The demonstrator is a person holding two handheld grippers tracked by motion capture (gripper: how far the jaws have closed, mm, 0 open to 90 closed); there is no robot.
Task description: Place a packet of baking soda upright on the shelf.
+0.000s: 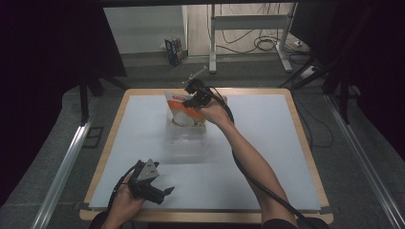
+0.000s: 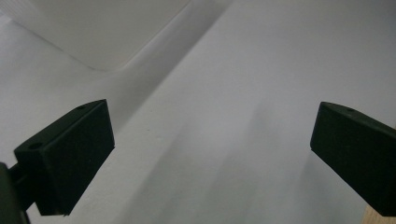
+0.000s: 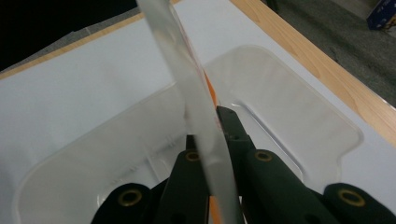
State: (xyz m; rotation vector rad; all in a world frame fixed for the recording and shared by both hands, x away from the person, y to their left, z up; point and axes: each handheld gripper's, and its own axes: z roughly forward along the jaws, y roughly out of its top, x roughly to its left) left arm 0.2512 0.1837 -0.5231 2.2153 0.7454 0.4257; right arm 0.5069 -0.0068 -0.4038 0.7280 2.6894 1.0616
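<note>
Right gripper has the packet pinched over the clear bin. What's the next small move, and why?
Probably lower it a little further and only then open. The right gripper is shut on the top edge of the orange-and-white packet, which hangs above the clear plastic bin; in the right gripper view the bin lies directly beneath. The left gripper rests open near the table edge, so it needn't help.
</note>
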